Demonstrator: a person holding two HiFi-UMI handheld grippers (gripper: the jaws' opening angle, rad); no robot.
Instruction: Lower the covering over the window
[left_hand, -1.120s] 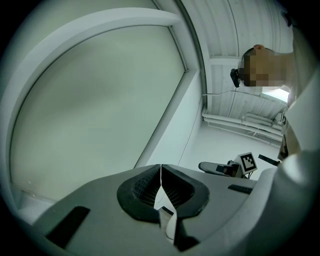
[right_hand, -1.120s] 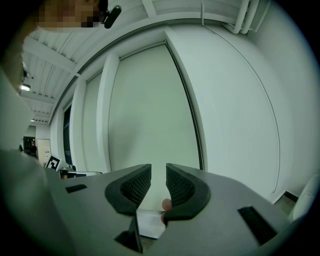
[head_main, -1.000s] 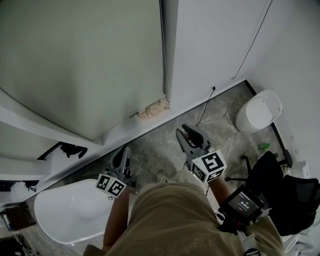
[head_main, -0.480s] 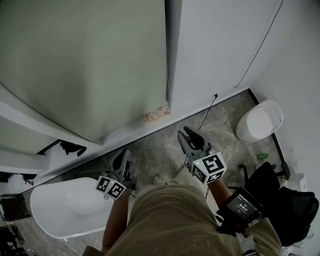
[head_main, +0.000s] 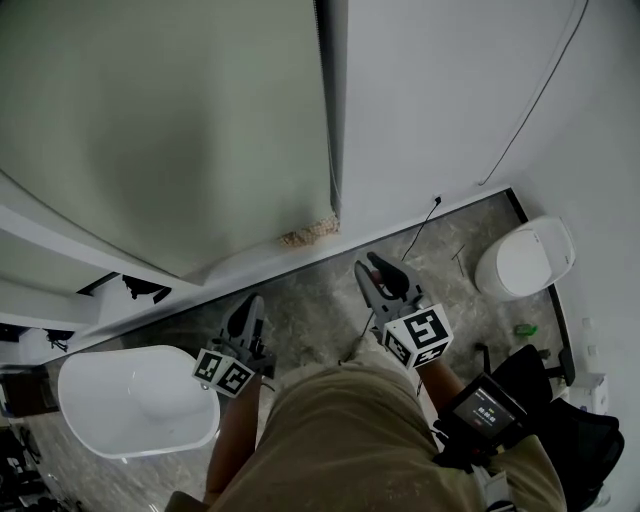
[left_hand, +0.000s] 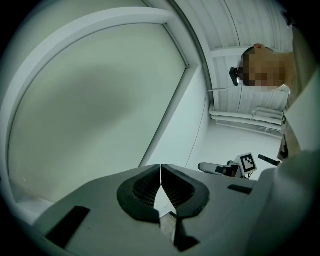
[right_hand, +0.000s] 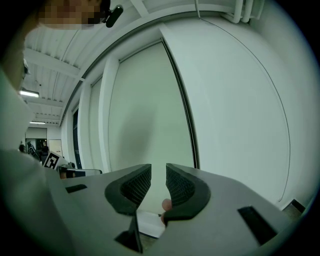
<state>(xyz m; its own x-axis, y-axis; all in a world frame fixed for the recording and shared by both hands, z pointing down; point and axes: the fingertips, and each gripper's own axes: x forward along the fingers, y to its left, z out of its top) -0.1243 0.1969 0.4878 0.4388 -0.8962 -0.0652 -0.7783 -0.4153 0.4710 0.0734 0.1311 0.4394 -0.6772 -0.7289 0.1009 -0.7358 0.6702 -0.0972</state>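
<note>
Covering: a pale grey-green sheet fills the upper left of the head view, ending at the white window frame below it and at a dark vertical strip on its right. White wall takes the upper right, with a thin cord running down it.

The left hand-held gripper sits at lower centre-left over the grey marbled floor, well apart from the covering. Its jaws are pressed together with nothing between them, as its own view shows.

The right hand-held gripper sits at centre-right. Its jaws stand partly apart and empty, facing the covering's right edge.

A white round basin lies at lower left.
</note>
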